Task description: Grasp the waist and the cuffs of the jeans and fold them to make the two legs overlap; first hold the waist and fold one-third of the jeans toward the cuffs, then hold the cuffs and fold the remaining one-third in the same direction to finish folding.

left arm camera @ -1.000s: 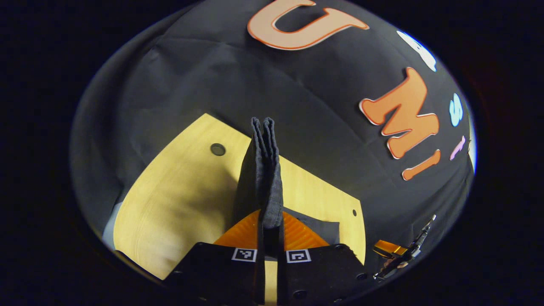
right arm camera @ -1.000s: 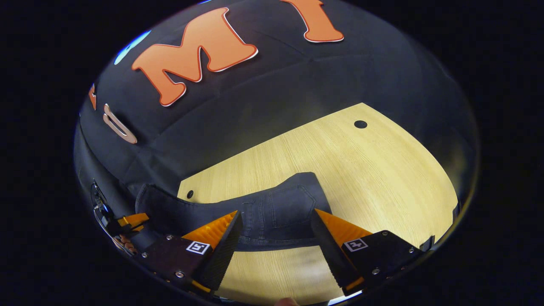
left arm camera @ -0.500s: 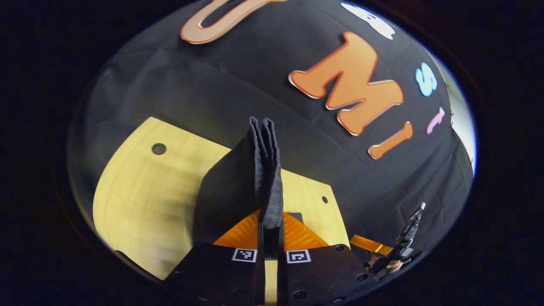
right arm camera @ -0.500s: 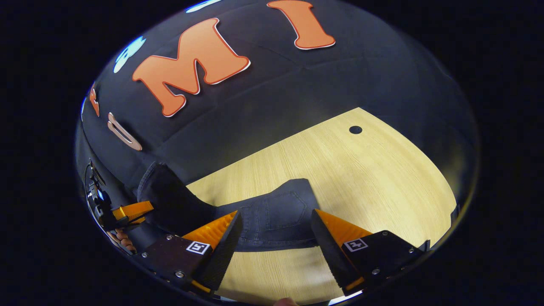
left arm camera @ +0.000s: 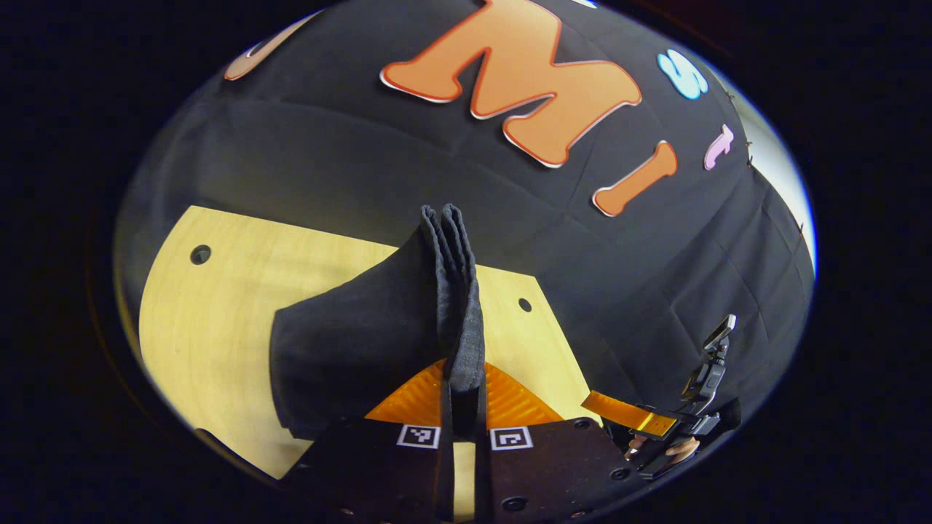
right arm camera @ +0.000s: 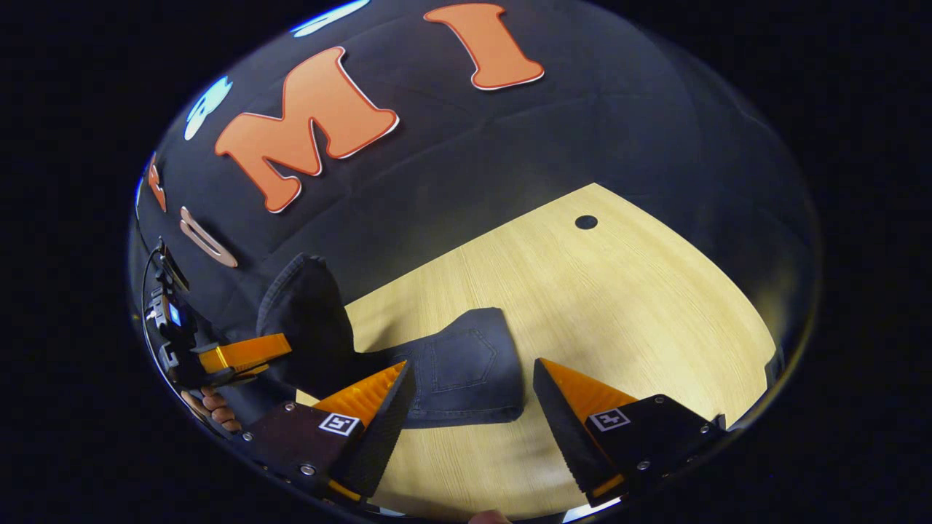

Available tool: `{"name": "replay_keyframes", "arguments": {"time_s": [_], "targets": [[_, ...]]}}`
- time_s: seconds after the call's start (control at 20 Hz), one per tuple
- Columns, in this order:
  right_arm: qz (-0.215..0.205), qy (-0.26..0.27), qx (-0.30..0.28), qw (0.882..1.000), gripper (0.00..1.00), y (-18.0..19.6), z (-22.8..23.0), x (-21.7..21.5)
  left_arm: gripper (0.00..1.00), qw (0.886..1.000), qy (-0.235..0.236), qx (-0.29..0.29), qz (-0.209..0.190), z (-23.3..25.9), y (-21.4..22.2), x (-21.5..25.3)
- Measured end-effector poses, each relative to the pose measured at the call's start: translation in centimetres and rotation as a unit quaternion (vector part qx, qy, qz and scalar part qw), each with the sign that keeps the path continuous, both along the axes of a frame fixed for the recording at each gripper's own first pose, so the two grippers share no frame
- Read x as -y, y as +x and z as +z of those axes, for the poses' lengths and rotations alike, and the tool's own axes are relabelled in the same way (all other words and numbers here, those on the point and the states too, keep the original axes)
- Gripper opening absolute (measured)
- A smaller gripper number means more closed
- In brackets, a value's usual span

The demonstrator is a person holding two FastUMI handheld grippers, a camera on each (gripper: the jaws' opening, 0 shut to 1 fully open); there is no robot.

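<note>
Dark denim jeans (right arm camera: 459,364) lie on the light wooden table (right arm camera: 619,306), the back-pocket end flat just ahead of my right gripper (right arm camera: 470,407). That gripper is open, with nothing between its fingers. In the left gripper view, my left gripper (left arm camera: 462,397) is shut on the doubled cuffs (left arm camera: 453,276), which stand up between its fingers while the leg cloth hangs down to the left. In the right gripper view, the left gripper (right arm camera: 244,353) holds the raised cuffs (right arm camera: 306,313) at the far left, above the table.
The table has round holes (left arm camera: 199,255) (right arm camera: 586,222) near its back corners. The black cloth wall stands close behind its far edge. A hand (right arm camera: 211,407) holds the left gripper. The right gripper (left arm camera: 641,418) shows at the lower right of the left gripper view.
My left gripper has lifted the cuffs higher and swung them over toward the pocket end; more leg cloth hangs off the table. The right gripper stays open and has drifted slightly.
</note>
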State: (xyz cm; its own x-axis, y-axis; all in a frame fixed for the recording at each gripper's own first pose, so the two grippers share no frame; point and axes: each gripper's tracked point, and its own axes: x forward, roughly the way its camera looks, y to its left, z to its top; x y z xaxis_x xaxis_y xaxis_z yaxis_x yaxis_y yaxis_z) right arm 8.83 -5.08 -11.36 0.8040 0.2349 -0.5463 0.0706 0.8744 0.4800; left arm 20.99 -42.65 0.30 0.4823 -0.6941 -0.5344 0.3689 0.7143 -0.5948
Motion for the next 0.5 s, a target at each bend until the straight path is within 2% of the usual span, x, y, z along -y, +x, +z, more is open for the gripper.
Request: {"name": "replay_keyframes", "arguments": {"time_s": [0.35,0.5], "targets": [[-0.002,-0.015,0.006,1.000,0.98,-0.6,-0.4,2.7,0.11,0.998,0.040,-0.006,-0.051,-3.1,-2.0,7.9],[0.000,-0.016,0.007,1.000,0.99,-0.8,-0.6,3.5,0.11,0.994,0.076,-0.001,-0.076,-5.0,-2.8,11.0]]}}
